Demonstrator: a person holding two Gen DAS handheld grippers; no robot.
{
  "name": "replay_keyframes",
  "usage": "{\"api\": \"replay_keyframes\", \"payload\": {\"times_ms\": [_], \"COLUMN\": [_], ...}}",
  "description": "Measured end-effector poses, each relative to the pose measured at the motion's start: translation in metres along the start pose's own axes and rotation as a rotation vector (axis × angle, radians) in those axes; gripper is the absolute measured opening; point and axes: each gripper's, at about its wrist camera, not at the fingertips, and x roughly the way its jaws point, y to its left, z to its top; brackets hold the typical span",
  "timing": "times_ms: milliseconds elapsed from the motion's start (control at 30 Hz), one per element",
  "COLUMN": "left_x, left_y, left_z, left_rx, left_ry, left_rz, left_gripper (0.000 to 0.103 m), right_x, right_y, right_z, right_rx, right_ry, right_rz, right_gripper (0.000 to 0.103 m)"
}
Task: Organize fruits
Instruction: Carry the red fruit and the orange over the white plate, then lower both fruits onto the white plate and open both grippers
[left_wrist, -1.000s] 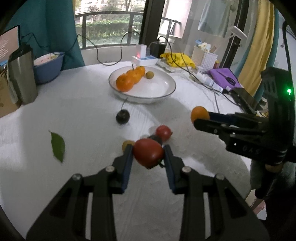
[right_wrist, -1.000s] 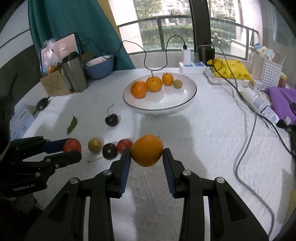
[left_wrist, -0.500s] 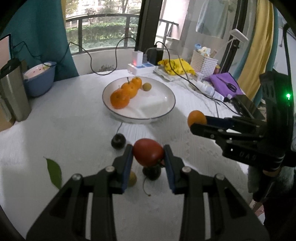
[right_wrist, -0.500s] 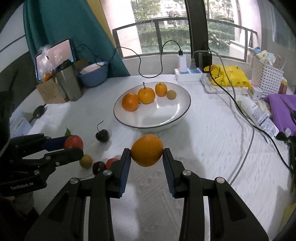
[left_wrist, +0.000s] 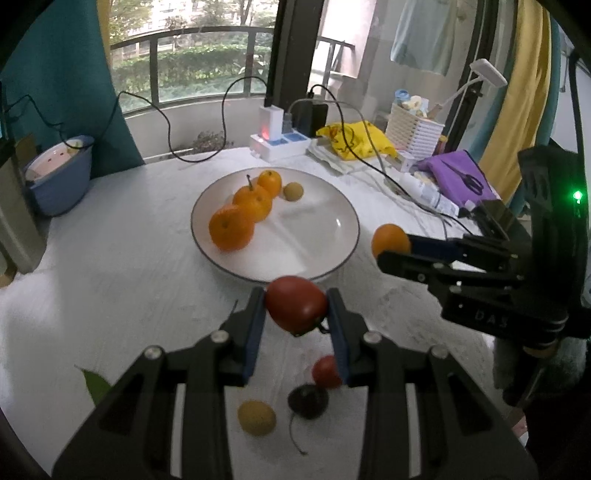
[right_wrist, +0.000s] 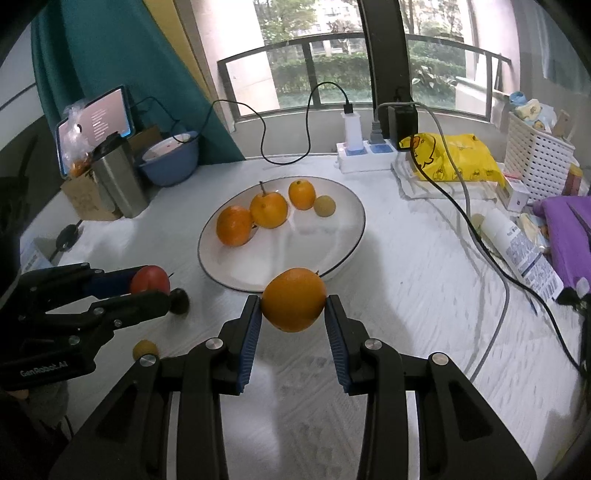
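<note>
My left gripper (left_wrist: 296, 312) is shut on a red tomato (left_wrist: 295, 308), held above the table just short of the white plate (left_wrist: 332, 206). My right gripper (right_wrist: 293, 306) is shut on an orange (right_wrist: 293, 304), held at the plate's (right_wrist: 347, 214) near rim. The plate holds three oranges (left_wrist: 231, 227) and a small yellow-green fruit (left_wrist: 293, 191). On the table below the left gripper lie a small red fruit (left_wrist: 325, 371), a dark cherry (left_wrist: 308, 400) and a small yellow fruit (left_wrist: 256, 417). The left gripper with the tomato (right_wrist: 149, 280) shows in the right wrist view, the right gripper with the orange (left_wrist: 389, 240) in the left wrist view.
A steel cup (right_wrist: 120, 181), a blue bowl (right_wrist: 170, 158) and a cardboard box (right_wrist: 85, 195) stand at the back left. A power strip (right_wrist: 365, 157) with cables, a yellow bag (right_wrist: 454, 157), a white basket (right_wrist: 539, 155) and a bottle (right_wrist: 517, 243) lie at the right. A green leaf (left_wrist: 96, 384) lies near left.
Both grippers have moved forward toward the plate with their fruits still held. The loose fruits on the table now lie beneath and behind the left gripper's fingers.
</note>
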Motion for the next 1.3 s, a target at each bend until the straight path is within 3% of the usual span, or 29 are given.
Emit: {"api": "replay_keyframes", "payload": {"times_ms": [867,1200,1300], "left_x": [0.082,0.097,0.093], "left_y": [0.003,0.012,0.013], "left_z": [0.054,0.060,0.060], "left_rx": [0.040,-0.002,-0.005], "left_ry": [0.045,0.063,0.058], "left_rz": [-0.057,-0.051,-0.046], "left_gripper": [0.034,0.035,0.042], "right_x": [0.066,0.078,0.077], "right_y": [-0.034,-0.036,-0.036], "right_z": [0.053,0.056,0.057], "right_rx": [0.005,-0.005,-0.002], "right_ry": [0.006,0.007,0.003], "right_rz": [-0.003,0.003,-0.006], "right_gripper": [0.038,0.038,0.038]}}
